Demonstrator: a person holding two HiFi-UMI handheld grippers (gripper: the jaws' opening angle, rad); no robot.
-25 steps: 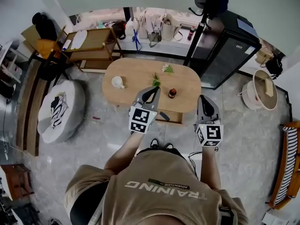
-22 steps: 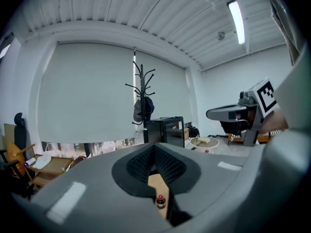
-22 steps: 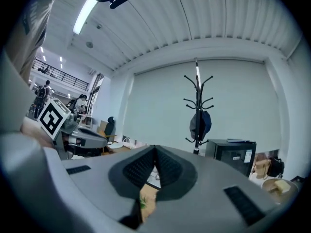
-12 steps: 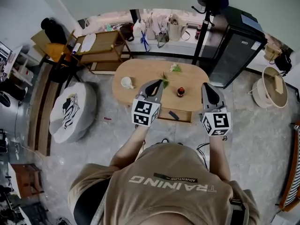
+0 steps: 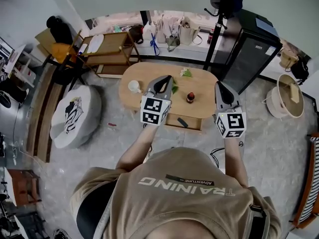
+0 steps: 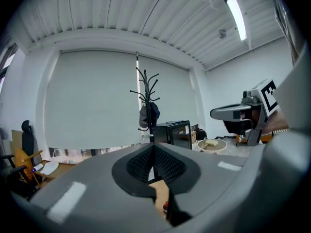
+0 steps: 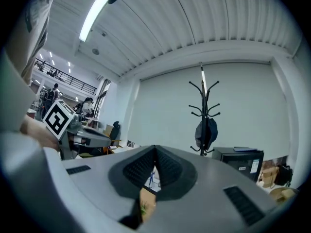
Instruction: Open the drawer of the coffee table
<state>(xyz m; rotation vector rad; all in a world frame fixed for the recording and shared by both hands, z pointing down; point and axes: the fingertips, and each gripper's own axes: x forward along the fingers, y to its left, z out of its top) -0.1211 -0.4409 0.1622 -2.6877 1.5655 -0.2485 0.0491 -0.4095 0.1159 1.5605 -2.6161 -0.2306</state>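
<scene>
The oval wooden coffee table (image 5: 149, 73) stands in front of me on the floor. Its drawer (image 5: 193, 125) is pulled out on the near side, and a small dark object (image 5: 182, 122) lies inside. Both grippers hang in the air above the table's near edge and touch nothing. My left gripper (image 5: 165, 80) is shut and empty; its jaws (image 6: 153, 148) meet in its own view. My right gripper (image 5: 219, 85) is held over the table's right end, jaws (image 7: 154, 150) closed on nothing.
On the tabletop stand a white cup (image 5: 133, 86), a small red-capped bottle (image 5: 190, 97) and green sprigs (image 5: 174, 88). A round pouf (image 5: 71, 116) sits to the left, a black fridge (image 5: 249, 49) and a coat stand (image 5: 218, 19) behind, and a wooden shelf cart (image 5: 107, 46) at back left.
Both grippers have risen a little in front of the table and stay shut. The drawer remains pulled out.
</scene>
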